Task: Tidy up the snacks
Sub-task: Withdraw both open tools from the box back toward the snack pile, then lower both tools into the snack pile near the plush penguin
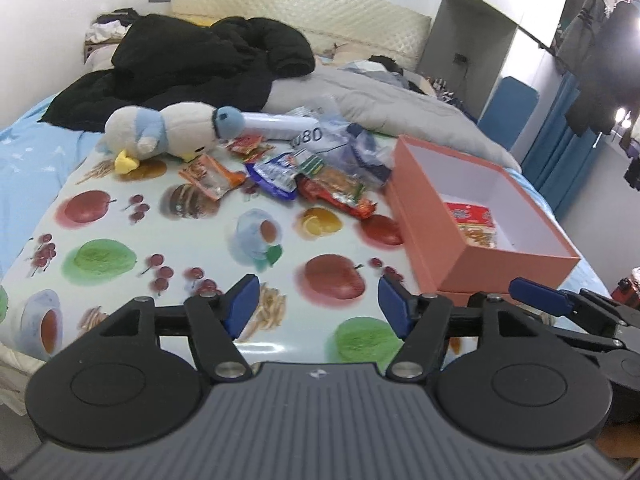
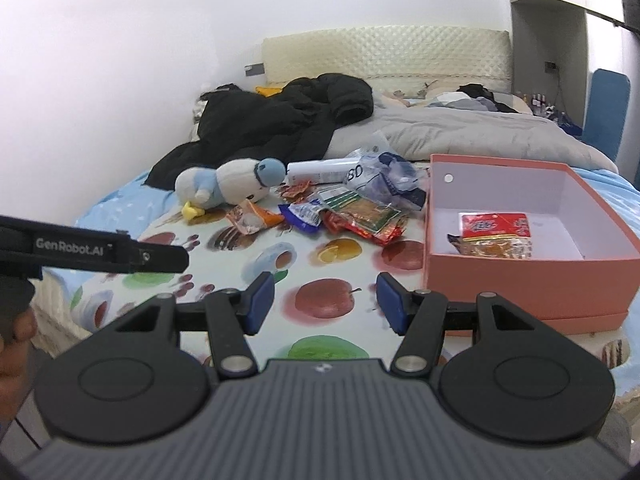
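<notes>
Several snack packets [image 1: 308, 178] [image 2: 344, 216] lie in a heap on the fruit-print cloth [image 1: 168, 248] [image 2: 248, 264], among them an orange one [image 1: 210, 176], a blue one [image 1: 276, 174] and a red one [image 1: 340, 194]. To their right stands an open pink box [image 1: 492, 268] [image 2: 528, 280] holding one red snack packet [image 1: 474, 220] [image 2: 496, 234]. My left gripper [image 1: 318, 306] hovers open over the near cloth with nothing between its fingers. My right gripper [image 2: 326, 300] is open too, empty, left of the box's near corner.
A plush penguin [image 1: 160, 136] [image 2: 224, 188] lies left of the heap, a white tube [image 1: 280, 124] behind it. A black jacket [image 1: 192, 64] and grey duvet [image 1: 400, 108] cover the far bed. The other gripper's fingertip [image 1: 536, 292] shows at the right edge.
</notes>
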Available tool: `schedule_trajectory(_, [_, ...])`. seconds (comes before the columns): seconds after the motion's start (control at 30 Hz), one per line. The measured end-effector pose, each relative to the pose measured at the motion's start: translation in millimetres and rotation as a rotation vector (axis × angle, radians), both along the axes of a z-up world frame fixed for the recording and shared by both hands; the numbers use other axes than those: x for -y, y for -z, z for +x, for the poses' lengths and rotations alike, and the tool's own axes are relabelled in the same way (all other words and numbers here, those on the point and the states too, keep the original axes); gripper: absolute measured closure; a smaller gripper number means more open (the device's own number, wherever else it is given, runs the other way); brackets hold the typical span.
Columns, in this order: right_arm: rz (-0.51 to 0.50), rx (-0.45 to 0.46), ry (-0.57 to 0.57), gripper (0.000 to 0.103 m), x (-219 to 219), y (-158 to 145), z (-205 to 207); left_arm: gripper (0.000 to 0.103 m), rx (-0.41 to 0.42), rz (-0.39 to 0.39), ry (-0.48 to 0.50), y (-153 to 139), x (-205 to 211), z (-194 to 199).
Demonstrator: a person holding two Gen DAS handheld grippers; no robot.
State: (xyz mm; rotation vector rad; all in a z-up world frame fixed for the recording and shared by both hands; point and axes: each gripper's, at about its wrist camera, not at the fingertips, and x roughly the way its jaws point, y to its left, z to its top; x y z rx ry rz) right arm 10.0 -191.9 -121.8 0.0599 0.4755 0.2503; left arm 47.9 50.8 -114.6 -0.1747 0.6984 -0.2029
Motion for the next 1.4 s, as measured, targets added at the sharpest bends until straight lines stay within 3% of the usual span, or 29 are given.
schedule_trajectory(0.37, [-0.079, -0.044, -0.039, 0.044, -26.0, 28.6, 44.6, 0.032, -0.049, -0.045, -0.066, 55.7, -23.1, 69.9])
schedule_trajectory(0.73, [-0.220, -0.012, -0.023, 0.047, -54.1, 66.6, 146.6, 0.032, -0.069, -0.128, -0.171, 122.2, -65.6, 164.3])
schedule_trajectory(0.93, [-0.285, 0.002, 0.022, 0.055, -61.5, 88.1, 203.3, 0.032, -0.055, -0.152, -0.187, 143.4, -77.3, 207.3])
schedule_trajectory(1.1, [-0.357, 0.028, 0.019, 0.055, -71.0, 103.1, 241.1, 0.032, -0.033, -0.180, -0.191, 153.8, -82.3, 239.8])
schedule_trajectory(1.2, [-0.434, 0.050, 0.010, 0.058, -81.0, 111.9, 260.3, 0.033, -0.043, -0.236, -0.204, 158.1, -87.4, 256.8])
schedule_trajectory(1.23, [-0.481, 0.051, 0.013, 0.065, -84.9, 115.9, 266.2, 0.033, -0.044, -0.260, -0.209, 160.0, -89.7, 261.9])
schedule_trajectory(1.4, [-0.633, 0.056, 0.012, 0.066, -95.2, 135.4, 285.1, 0.033, -0.034, -0.301, -0.259, 168.1, -99.0, 280.1])
